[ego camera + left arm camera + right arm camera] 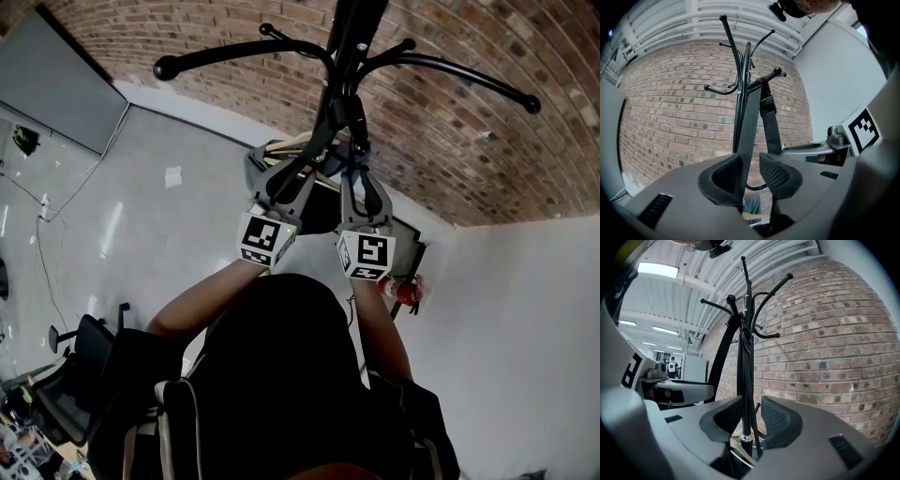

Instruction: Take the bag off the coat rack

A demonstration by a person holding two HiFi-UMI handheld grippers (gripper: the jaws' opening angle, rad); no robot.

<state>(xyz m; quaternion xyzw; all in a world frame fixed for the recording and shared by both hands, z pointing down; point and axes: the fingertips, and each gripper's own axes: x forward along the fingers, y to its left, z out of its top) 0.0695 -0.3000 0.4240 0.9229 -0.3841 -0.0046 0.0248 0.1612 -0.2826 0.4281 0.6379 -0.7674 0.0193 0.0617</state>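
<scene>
A black coat rack point(343, 56) stands against the brick wall, and both grippers are raised to its pole. A black bag strap point(751, 119) hangs over a knobbed hook point(776, 71) in two runs. The left run drops between the nearly closed jaws of my left gripper point(751, 176), which sits left of the pole point(311, 159). My right gripper point(360, 155) is right of it. Its jaws point(749, 420) stand a narrow gap apart with the pole point(746, 371) in line between them. The strap point(723, 352) passes to their left. The bag's body is hidden below.
A brick wall point(450, 131) is close behind the rack, with a white wall point(525, 319) to the right. A red fire extinguisher point(403, 291) stands on the floor near the rack's foot. A black office chair point(66, 384) is at lower left.
</scene>
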